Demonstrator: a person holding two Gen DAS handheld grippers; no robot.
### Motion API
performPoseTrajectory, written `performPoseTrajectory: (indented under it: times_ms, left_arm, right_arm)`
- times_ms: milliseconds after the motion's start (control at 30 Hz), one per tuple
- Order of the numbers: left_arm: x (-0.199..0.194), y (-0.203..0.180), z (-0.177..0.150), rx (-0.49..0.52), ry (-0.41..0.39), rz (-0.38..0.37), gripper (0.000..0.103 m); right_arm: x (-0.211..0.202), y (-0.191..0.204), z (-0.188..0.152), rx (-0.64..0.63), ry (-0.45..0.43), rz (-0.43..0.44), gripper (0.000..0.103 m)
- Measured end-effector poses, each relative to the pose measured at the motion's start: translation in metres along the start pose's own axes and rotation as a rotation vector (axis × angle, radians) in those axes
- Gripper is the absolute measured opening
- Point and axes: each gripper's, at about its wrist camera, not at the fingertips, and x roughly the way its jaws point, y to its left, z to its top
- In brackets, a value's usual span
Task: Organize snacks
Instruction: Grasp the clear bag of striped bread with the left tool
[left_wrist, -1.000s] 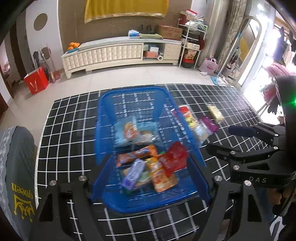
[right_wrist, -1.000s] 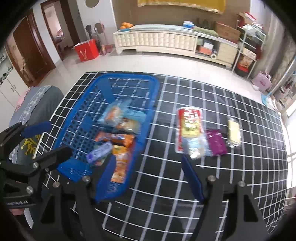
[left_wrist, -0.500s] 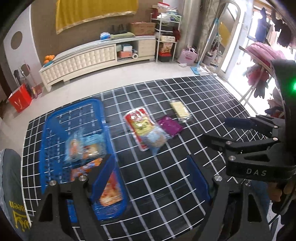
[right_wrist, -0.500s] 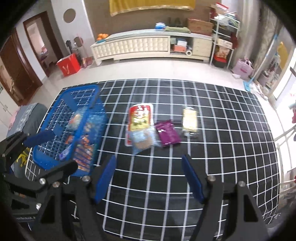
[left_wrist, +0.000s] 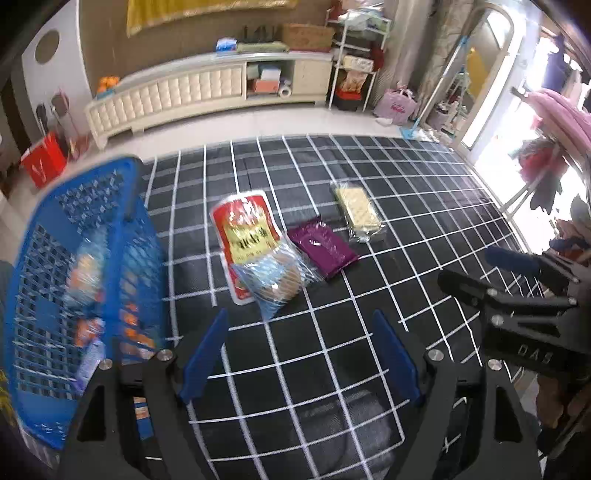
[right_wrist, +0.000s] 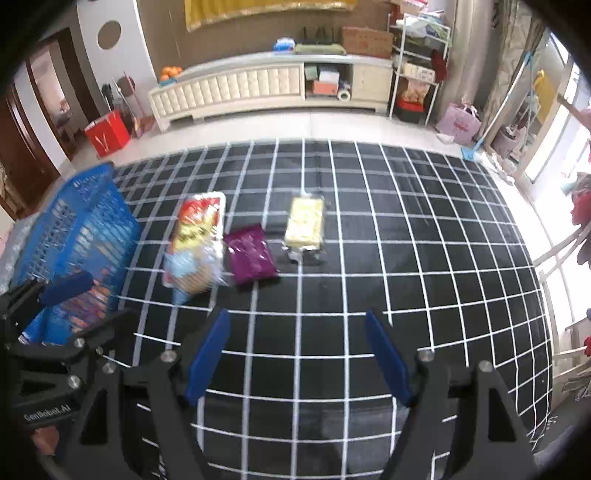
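Four snack packets lie on a black grid mat (left_wrist: 406, 206): a red packet (left_wrist: 245, 225) (right_wrist: 199, 221), a clear bag of biscuits (left_wrist: 273, 277) (right_wrist: 192, 269) overlapping its near end, a purple packet (left_wrist: 321, 247) (right_wrist: 251, 254) and a yellow packet (left_wrist: 358, 212) (right_wrist: 304, 221). A blue basket (left_wrist: 136, 221) (right_wrist: 81, 229) holding several snacks stands at the left. My left gripper (left_wrist: 298, 314) (right_wrist: 99, 299) is open and empty, just short of the clear bag. My right gripper (right_wrist: 295, 314) (left_wrist: 476, 267) hovers short of the purple packet, its jaws opening with nothing between them.
Beyond the mat is tiled floor, then a long cream cabinet (right_wrist: 258, 85) along the wall. A red bag (right_wrist: 107, 133) stands at the back left, and a white shelf rack (right_wrist: 417, 74) and a pink bag (right_wrist: 461, 123) at the back right. Hanging clothes (left_wrist: 561, 114) are at the right edge.
Both grippers have swung right and lower, away from the basket. The basket has slid to the left edge of both views, and the loose packets now lie straight ahead.
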Motion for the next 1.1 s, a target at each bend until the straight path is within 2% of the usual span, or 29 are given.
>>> performPoseTrajectory:
  times_ms: [133, 233, 333, 633, 733, 833, 1000, 1100]
  left_arm:
    - [0.026, 0.003, 0.006, -0.049, 0.022, 0.003, 0.078]
    - [0.044, 0.01, 0.012, -0.081, 0.017, 0.03, 0.078]
    - [0.066, 0.016, 0.02, -0.091, 0.065, 0.045, 0.078]
    - [0.113, 0.032, 0.032, -0.146, 0.118, 0.121, 0.078]
    - [0.124, 0.032, 0.034, -0.156, 0.131, 0.095, 0.078]
    - [0.13, 0.029, 0.037, -0.151, 0.129, 0.102, 0.078]
    - [0.137, 0.025, 0.039, -0.138, 0.132, 0.107, 0.082]
    - [0.144, 0.029, 0.042, -0.146, 0.151, 0.116, 0.091]
  right_arm:
    - [0.024, -0.007, 0.002, 0.004, 0.023, 0.008, 0.08]
    - [0.04, -0.012, 0.007, 0.018, 0.022, 0.023, 0.087]
    - [0.057, -0.017, 0.012, 0.03, 0.025, 0.023, 0.091]
    - [0.084, -0.023, 0.018, 0.019, 0.045, 0.028, 0.092]
    - [0.086, -0.022, 0.016, 0.001, 0.044, 0.029, 0.092]
    - [0.087, -0.024, 0.015, 0.012, 0.045, 0.048, 0.092]
    - [0.09, -0.025, 0.013, 0.025, 0.057, 0.064, 0.092]
    - [0.091, -0.026, 0.012, 0.039, 0.066, 0.071, 0.092]
